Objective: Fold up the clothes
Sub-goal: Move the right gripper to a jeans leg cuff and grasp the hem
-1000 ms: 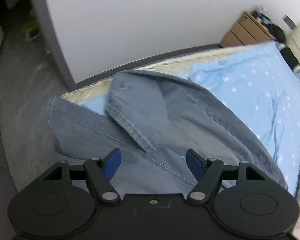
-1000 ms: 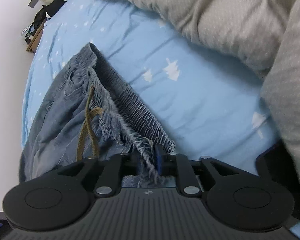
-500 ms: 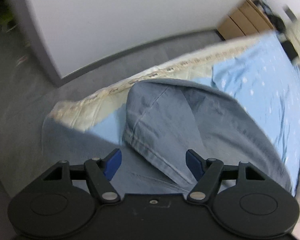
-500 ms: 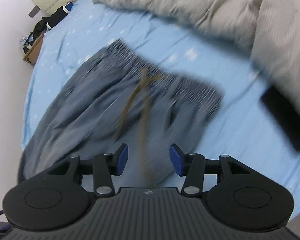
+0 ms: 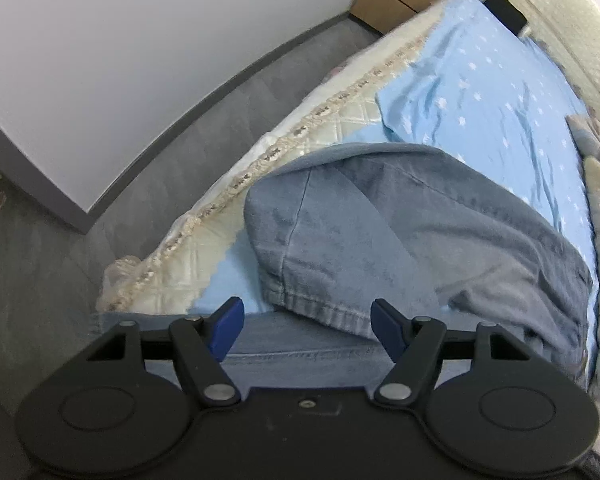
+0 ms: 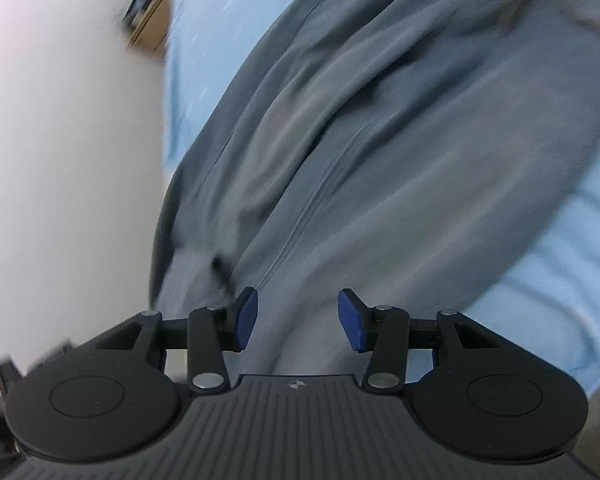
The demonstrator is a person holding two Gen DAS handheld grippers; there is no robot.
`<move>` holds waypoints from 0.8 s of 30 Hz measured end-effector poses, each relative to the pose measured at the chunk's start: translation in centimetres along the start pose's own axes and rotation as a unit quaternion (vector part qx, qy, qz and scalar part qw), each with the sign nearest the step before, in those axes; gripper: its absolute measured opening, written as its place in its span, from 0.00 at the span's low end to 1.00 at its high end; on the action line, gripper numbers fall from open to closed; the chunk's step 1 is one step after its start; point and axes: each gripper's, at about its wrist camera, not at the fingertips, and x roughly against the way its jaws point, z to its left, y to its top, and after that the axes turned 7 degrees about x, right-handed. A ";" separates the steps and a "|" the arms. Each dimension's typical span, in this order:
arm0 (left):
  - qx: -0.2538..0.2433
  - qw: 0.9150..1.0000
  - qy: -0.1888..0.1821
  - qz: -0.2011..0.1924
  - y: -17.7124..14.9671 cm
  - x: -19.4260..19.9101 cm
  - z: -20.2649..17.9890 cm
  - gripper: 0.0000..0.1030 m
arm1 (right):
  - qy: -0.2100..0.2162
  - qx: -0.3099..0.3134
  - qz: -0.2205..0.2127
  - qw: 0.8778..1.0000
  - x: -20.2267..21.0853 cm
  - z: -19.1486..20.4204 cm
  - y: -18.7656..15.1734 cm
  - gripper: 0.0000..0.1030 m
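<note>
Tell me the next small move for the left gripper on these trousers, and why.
Probably ease the left gripper forward and down to close on the hemmed cuff of the folded-over leg. Its jaws stand open and empty with that hem lying just ahead between them. The right gripper is open too, over the trousers, so nothing holds the cloth.

Soft, faded denim trousers (image 5: 400,240) lie ahead of the matt black plastic tool (image 5: 307,322), on smooth cotton sheet (image 5: 480,92).
</note>
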 end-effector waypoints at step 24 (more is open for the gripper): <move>-0.110 0.983 -0.085 0.122 10.8 -2.2 11.5 0.65 | 0.019 -0.259 -0.121 0.958 -11.1 12.0 -11.1 0.49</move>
